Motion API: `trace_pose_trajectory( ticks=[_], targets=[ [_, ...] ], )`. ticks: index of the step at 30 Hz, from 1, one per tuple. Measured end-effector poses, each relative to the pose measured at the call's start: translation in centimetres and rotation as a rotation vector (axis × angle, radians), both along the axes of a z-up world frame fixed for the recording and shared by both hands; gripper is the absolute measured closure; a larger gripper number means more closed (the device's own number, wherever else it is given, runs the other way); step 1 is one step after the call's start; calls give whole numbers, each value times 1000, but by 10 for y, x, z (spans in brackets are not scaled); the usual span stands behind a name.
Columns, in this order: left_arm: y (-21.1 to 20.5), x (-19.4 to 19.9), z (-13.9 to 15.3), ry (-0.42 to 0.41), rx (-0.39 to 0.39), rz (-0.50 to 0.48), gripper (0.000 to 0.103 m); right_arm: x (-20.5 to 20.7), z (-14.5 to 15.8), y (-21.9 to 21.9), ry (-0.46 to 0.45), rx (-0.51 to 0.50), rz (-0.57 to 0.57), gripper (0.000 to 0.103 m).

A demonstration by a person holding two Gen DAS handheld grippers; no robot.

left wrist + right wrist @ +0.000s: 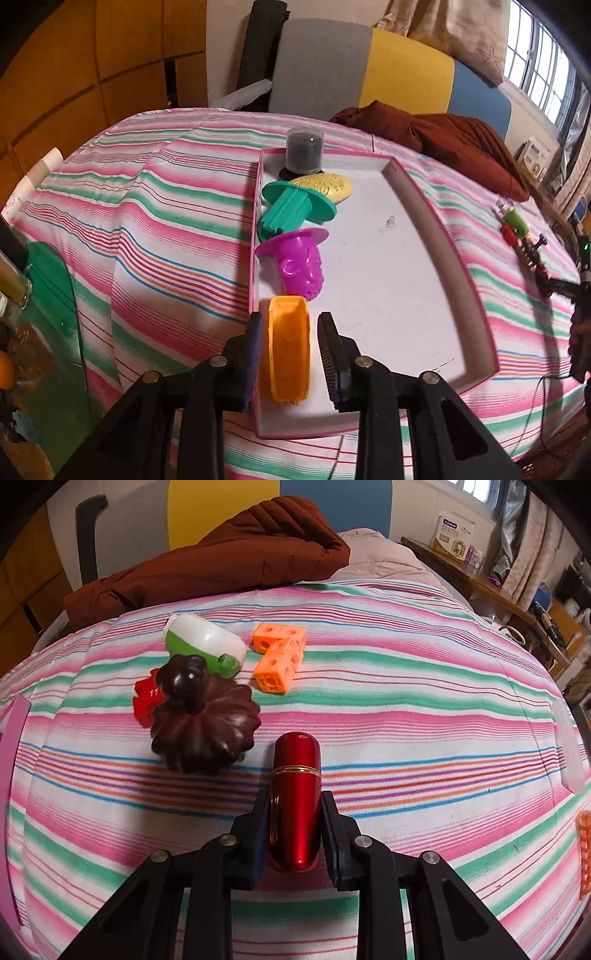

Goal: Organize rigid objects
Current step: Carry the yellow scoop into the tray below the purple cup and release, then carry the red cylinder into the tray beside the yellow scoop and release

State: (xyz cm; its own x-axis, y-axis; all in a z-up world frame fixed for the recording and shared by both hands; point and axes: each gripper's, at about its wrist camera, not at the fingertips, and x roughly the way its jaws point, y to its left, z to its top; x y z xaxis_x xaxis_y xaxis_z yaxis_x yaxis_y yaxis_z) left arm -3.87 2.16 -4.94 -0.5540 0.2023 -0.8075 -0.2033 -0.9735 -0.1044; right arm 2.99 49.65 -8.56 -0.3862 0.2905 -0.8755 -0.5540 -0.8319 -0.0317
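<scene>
Left wrist view, lower centre: left gripper (pixel 291 354), fingers apart, one on either side of an orange scoop-shaped mould (pixel 288 349). The left finger is touching or almost touching the mould; a gap shows beside the right finger.

Tray (pixel 402 266), shallow, white inside with pink rim, resting on the striped bedspread (pixel 159 229). Along its left wall, from lower to upper frame:
- orange mould, nearest;
- purple perforated mould (pixel 301 264), on its side;
- teal mould (pixel 291 206), flanged, on its side;
- yellow oval piece (pixel 327 186), partly behind the teal one;
- dark cylindrical container (pixel 304 151), upright in the far corner.

Right wrist view, lower centre: right gripper (pixel 293 834), fingers clamped on a red metallic tube (pixel 295 797) with a gold band, pointing up the frame.

On the bedspread beyond, centre left of that view:
- dark brown pumpkin figure (pixel 201 720);
- red numbered piece (pixel 146 698), partly behind the pumpkin;
- green-and-white case (pixel 205 644);
- orange linked cubes (pixel 279 655), just right of the case.

Upper frame: brown quilted cloth (pixel 221 561).
</scene>
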Motion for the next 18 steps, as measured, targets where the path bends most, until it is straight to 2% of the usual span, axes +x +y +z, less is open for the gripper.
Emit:
trace_pose_trajectory(
  ticks=[5, 10, 15, 18],
  targets=[
    [-3, 4, 7, 35, -3, 3, 74, 4, 3, -8, -39, -40, 6, 77],
    [-8, 9, 12, 62, -7, 6, 74, 12, 8, -33, -77, -112, 71, 77],
    [-11, 13, 14, 72, 4, 4, 74, 17, 15, -65, -19, -218, 141, 77],
    [-15, 14, 16, 84, -4, 20, 74, 14, 20, -95, 4, -222, 203, 77]
  ],
)
